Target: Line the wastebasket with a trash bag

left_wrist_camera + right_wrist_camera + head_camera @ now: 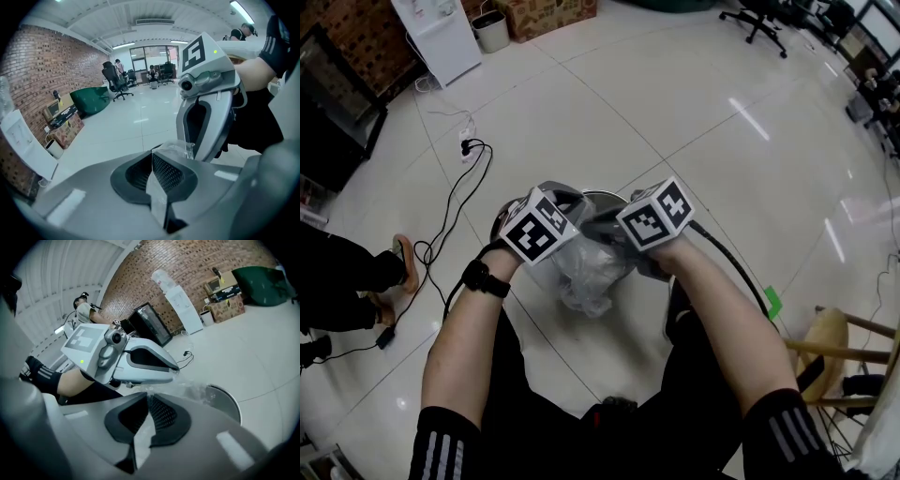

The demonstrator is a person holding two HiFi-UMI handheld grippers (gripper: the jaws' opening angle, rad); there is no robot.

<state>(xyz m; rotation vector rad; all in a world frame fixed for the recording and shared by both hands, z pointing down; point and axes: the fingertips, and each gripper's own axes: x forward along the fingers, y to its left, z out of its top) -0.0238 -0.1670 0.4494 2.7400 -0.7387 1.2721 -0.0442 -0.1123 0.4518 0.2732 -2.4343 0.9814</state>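
A clear trash bag (pixel 586 267) hangs crumpled over the round grey wastebasket (pixel 602 196) on the floor in front of me. My left gripper (pixel 570 217) and right gripper (pixel 605 225) meet close together above the basket's mouth. In the left gripper view the left gripper (pixel 151 161) is shut, with a strip of clear bag film (pixel 180 150) pinched between its pads; the right gripper (pixel 206 108) stands just beyond. In the right gripper view the right gripper (pixel 147 401) is shut on the film (pixel 192 390) too, beside the basket's rim (pixel 227 401).
A black cable and power strip (pixel 469 147) lie on the tiled floor to the left. A person's sandalled foot (pixel 401 265) stands at the left, a wooden stool (pixel 830 347) at the right. A water dispenser (pixel 441 33), small bin (pixel 492 30) and cardboard box (pixel 548 14) line the far wall.
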